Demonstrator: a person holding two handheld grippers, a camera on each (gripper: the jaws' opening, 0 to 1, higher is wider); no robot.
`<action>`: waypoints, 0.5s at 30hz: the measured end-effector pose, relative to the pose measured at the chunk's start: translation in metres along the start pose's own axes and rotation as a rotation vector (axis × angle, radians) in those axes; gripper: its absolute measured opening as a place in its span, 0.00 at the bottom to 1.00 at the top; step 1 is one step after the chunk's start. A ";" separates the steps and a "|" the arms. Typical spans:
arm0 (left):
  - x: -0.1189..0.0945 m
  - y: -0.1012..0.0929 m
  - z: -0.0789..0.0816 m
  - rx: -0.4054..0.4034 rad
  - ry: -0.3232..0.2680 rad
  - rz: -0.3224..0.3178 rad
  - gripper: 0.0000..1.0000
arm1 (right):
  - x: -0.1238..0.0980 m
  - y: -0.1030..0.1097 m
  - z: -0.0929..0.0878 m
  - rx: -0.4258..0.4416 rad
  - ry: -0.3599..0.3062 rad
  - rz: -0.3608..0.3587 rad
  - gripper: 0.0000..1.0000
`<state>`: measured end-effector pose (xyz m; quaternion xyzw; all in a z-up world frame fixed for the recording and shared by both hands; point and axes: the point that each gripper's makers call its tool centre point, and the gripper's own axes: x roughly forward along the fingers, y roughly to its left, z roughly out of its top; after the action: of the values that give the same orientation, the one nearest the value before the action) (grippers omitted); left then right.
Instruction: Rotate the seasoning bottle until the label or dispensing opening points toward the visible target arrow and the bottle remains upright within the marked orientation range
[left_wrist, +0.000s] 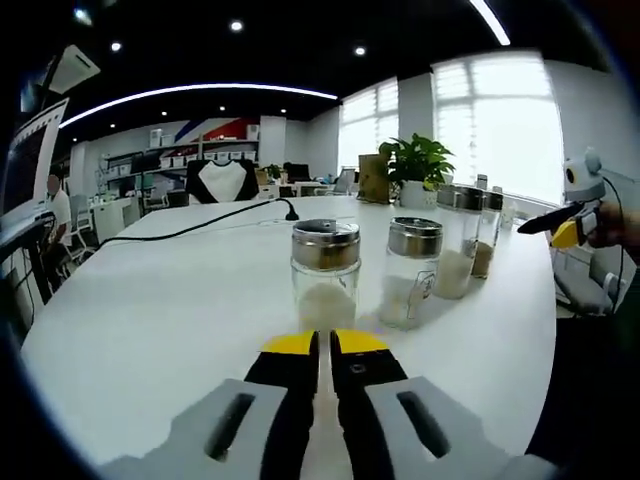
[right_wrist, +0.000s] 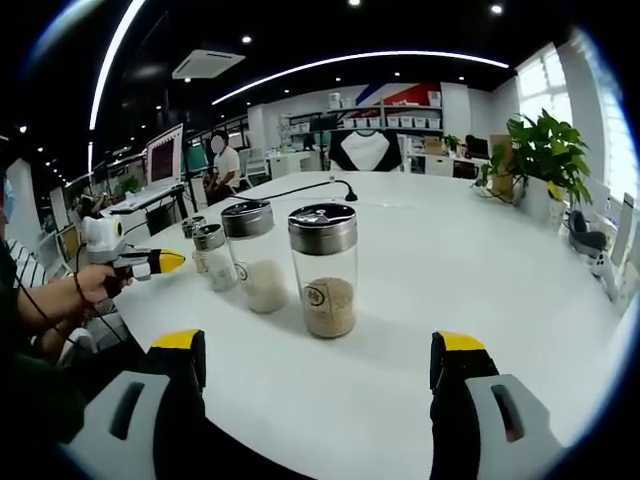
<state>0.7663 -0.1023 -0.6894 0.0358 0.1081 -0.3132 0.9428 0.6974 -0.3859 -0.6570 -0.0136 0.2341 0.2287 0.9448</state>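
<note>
Several glass seasoning bottles with metal shaker lids stand upright in a row on the white table (left_wrist: 150, 310). In the left gripper view the nearest bottle (left_wrist: 325, 275) holds white grains and stands just beyond my left gripper (left_wrist: 325, 342), which is shut with nothing in it. In the right gripper view the nearest bottle (right_wrist: 323, 270) holds brownish seasoning and has a small round label. It stands ahead of my right gripper (right_wrist: 320, 350), which is wide open and apart from it. The left gripper (right_wrist: 165, 262) comes in from the left, held by a hand.
A black cable (left_wrist: 200, 228) runs across the far side of the table. A potted plant (left_wrist: 415, 160) stands at the far edge. The right gripper (left_wrist: 555, 220) hovers off the table's right edge. Office desks and a standing person (right_wrist: 228, 160) lie beyond.
</note>
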 end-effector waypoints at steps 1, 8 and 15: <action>-0.001 -0.002 0.001 0.033 0.003 -0.017 0.00 | 0.000 0.000 0.000 0.000 0.000 -0.001 0.95; 0.002 -0.002 0.000 0.032 0.008 -0.006 0.01 | 0.000 0.003 0.000 -0.002 0.003 0.003 0.96; 0.005 -0.001 0.005 -0.008 -0.008 -0.002 0.01 | -0.001 0.001 0.002 -0.013 0.002 -0.003 0.96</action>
<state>0.7704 -0.1069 -0.6857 0.0307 0.1055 -0.3139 0.9431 0.6967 -0.3854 -0.6547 -0.0205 0.2337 0.2286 0.9448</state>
